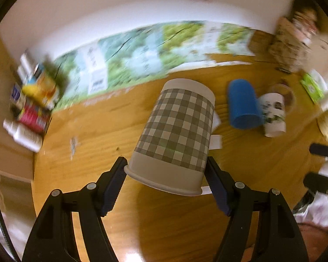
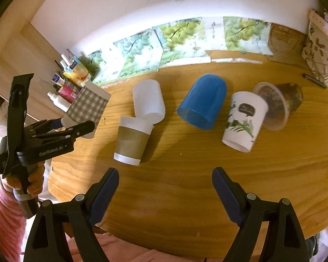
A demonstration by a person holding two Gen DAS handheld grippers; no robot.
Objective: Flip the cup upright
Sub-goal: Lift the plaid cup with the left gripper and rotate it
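Checked cup (image 1: pixel 177 128) clamped in left gripper (image 1: pixel 166 174) jaws, right gripper (image 2: pixel 165 187) jaws wide.

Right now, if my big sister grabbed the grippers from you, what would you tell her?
Left hand-held gripper: shut on the checkered cup near its rim, lifted off the wooden table, still mouth-down and tilted.
Right hand-held gripper: open, holding nothing, above the table's near edge.
On the table, all mouth-down or tipped: brown-sleeve cup, frosted cup, blue cup, leaf-print cup, clear brown cup.
Done: checkered cup picked up.
Left: turn it mouth-up and set it down.
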